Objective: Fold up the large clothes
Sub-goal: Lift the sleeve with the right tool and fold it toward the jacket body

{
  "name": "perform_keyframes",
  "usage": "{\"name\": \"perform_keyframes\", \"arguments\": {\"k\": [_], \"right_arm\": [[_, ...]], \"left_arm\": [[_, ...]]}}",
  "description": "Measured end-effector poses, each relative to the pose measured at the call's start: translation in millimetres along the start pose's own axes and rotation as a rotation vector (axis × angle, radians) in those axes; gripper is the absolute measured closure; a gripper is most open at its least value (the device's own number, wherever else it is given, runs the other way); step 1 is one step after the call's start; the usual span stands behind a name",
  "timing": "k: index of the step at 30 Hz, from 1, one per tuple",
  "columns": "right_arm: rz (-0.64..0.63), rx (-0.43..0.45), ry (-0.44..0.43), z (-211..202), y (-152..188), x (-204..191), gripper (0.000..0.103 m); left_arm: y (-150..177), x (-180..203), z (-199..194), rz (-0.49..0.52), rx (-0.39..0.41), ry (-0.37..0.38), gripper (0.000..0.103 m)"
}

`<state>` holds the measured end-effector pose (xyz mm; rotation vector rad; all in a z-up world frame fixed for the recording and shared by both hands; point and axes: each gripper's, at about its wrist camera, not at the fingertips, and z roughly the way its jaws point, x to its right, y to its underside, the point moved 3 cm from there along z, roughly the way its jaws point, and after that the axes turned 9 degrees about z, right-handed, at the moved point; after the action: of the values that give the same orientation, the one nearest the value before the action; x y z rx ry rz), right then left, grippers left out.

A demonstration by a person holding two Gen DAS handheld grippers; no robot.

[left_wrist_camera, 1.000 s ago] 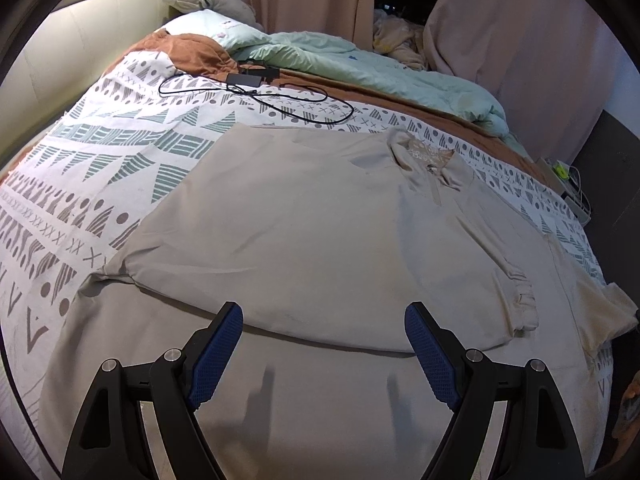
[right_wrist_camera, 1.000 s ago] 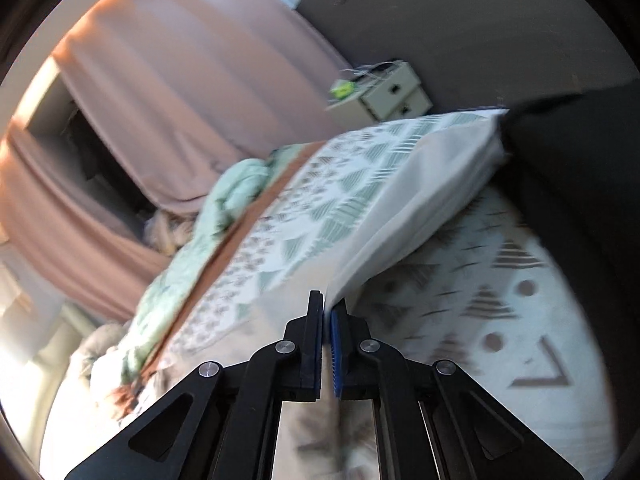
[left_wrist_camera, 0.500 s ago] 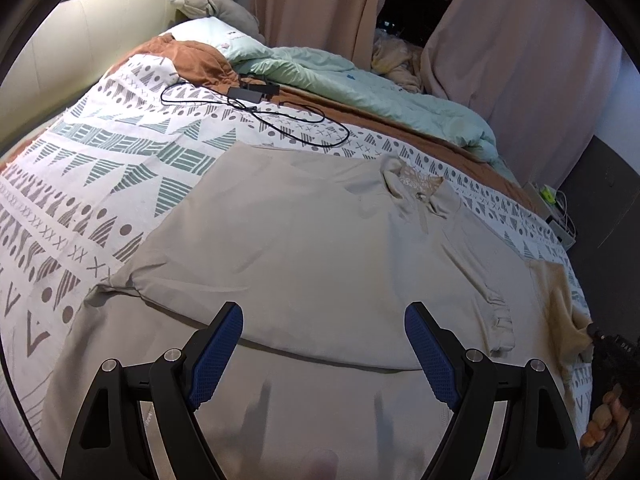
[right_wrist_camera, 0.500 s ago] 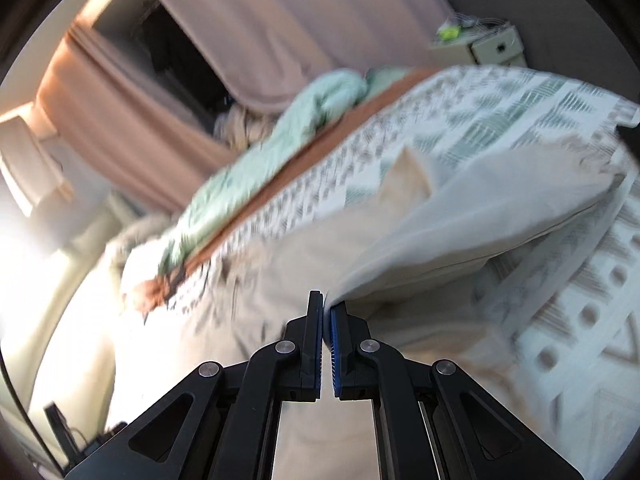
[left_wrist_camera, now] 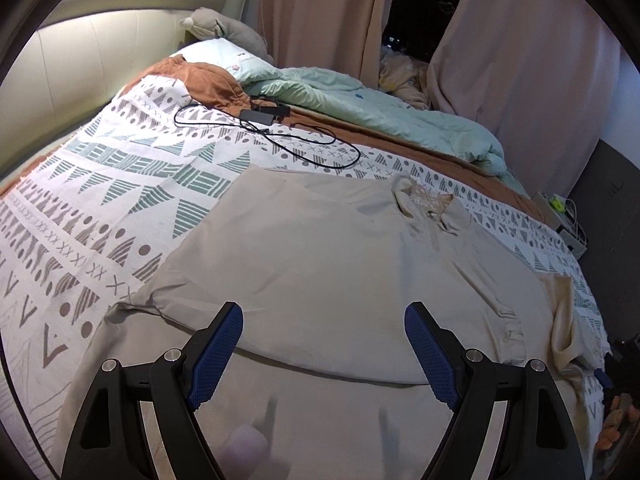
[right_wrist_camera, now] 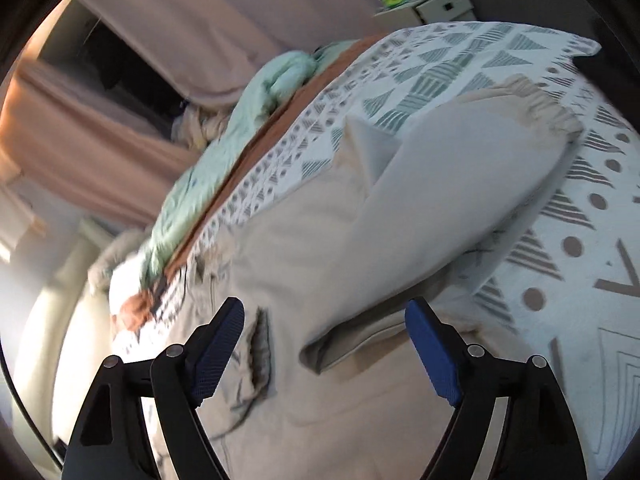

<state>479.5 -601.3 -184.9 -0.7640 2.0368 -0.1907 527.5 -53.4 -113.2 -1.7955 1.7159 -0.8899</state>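
A large beige long-sleeved shirt [left_wrist_camera: 320,248] lies spread on the patterned bedspread [left_wrist_camera: 120,200], collar [left_wrist_camera: 424,200] toward the far side. A folded edge of it runs just ahead of my left gripper [left_wrist_camera: 324,340], which hovers open with nothing between its fingers. In the right wrist view the shirt's sleeve [right_wrist_camera: 420,208] lies folded across the shirt's body [right_wrist_camera: 280,280]. My right gripper [right_wrist_camera: 324,340] hangs over the sleeve's cuff end with its jaws opening; the pads touch no cloth. A hand [left_wrist_camera: 618,412] shows at the left wrist view's right edge.
A black cable with a charger [left_wrist_camera: 264,114] lies on the bedspread beyond the shirt. A mint duvet [left_wrist_camera: 380,108] and a brown blanket [left_wrist_camera: 208,84] are bunched along the far side. Curtains [left_wrist_camera: 520,60] hang behind, and a nightstand [left_wrist_camera: 560,208] stands at the right.
My right gripper carried the sleeve across over the shirt's body, then went from shut on it to open, and the sleeve now rests there. The left gripper stayed open.
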Motion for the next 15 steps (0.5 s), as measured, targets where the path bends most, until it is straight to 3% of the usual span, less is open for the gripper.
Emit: {"name": "perform_keyframes", "arguments": {"k": [8, 15], "right_arm": [[0.189, 0.125, 0.057, -15.8, -36.5, 65.6, 0.02], [0.336, 0.172, 0.003, -4.5, -58.1, 107.3, 0.02]], "left_arm": [[6.0, 11.4, 11.5, 0.057, -0.025, -0.033, 0.019], [9.0, 17.2, 12.8, 0.092, -0.025, -0.045, 0.019]]}}
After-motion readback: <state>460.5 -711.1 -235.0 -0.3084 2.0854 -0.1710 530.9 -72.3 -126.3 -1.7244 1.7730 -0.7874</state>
